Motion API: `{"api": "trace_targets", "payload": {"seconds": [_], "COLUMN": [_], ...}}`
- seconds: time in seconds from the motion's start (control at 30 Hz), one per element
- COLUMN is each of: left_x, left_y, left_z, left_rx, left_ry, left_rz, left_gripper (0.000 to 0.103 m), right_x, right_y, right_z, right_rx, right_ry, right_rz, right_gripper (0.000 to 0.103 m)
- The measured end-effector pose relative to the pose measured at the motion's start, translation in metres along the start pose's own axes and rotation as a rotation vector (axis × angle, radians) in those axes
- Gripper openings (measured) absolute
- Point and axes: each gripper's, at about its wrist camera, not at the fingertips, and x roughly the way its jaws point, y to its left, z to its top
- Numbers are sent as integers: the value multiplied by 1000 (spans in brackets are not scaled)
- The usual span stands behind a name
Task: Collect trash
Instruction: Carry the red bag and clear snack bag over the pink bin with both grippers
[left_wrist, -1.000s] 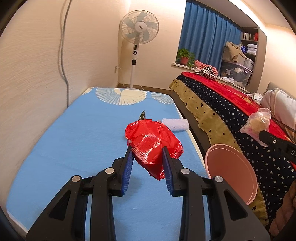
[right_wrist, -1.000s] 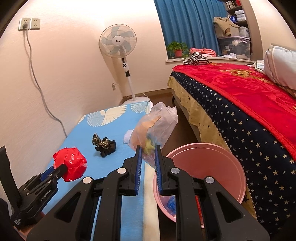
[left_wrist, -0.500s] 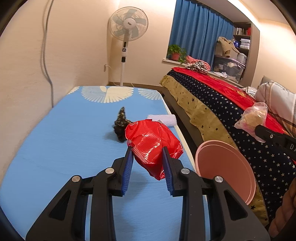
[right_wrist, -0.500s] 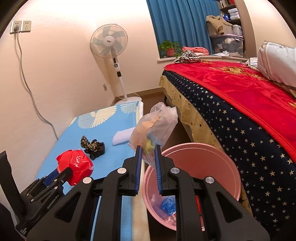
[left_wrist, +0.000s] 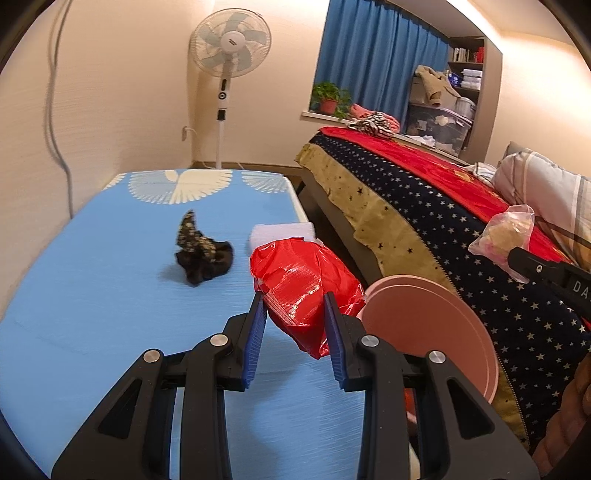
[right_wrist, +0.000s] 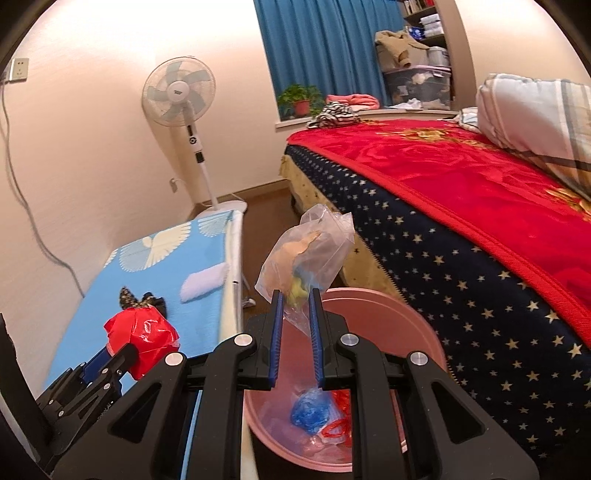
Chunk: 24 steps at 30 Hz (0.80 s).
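My left gripper is shut on a crumpled red plastic bag, held above the right edge of the blue mat and beside the pink bin. The same red bag shows at lower left in the right wrist view. My right gripper is shut on a clear plastic bag with tan and yellow scraps inside, held over the pink bin. That clear bag also shows at the right of the left wrist view. Blue and red trash lies inside the bin.
A dark patterned crumpled piece and a white folded pad lie on the mat. A bed with a starred navy and red blanket stands right of the bin. A standing fan is at the far wall.
Both grippers moved toward the pink bin with their bags. The bin's inside now shows more under the right gripper, and the dark piece on the mat has come out from behind the red bag.
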Motion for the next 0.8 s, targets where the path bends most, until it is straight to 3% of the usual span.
{"api": "trace_targets", "payload": {"seconds": [0.8], "left_x": [29], "left_y": [-59], "left_z": [-6], "left_rx": [55], "left_ry": [35], "left_rz": [-125], "left_gripper": [31], "right_x": [8], "right_y": [-31], "right_z": [-3], "right_rx": [21], "right_ry": [23], "right_rz": [-135], "right_gripper": [15]}}
